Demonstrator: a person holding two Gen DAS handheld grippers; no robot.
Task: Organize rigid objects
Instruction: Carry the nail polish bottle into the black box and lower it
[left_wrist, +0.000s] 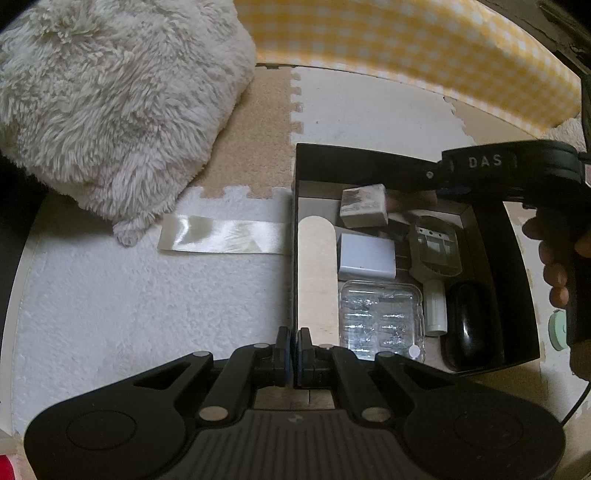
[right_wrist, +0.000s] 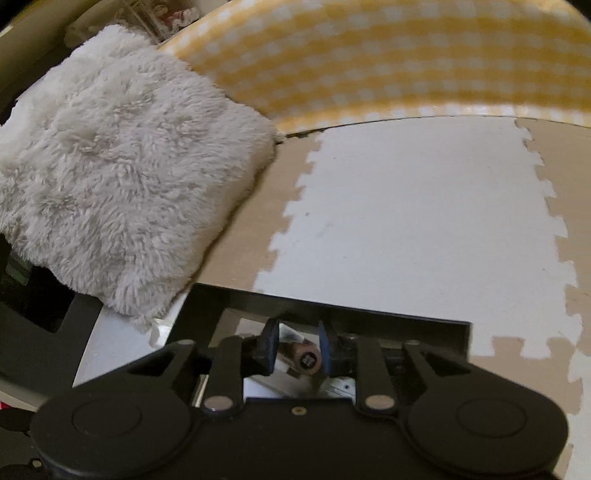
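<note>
My right tongs (right_wrist: 297, 350) hang spread over the black box (left_wrist: 517, 258), a small pink tube (right_wrist: 306, 357) loose between them. It may roll against the eraser block (left_wrist: 364, 206). Left tongs (left_wrist: 294, 350) are pressed together, empty, at the box's near-left corner.

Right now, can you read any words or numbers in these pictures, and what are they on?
"DAS" in white letters, on the black body of the right hand-held gripper reaching over the black box.
The round end of the small tube between the right hand-held gripper's fingers has dark marks, too blurred to read.
Nothing else readable.
</note>
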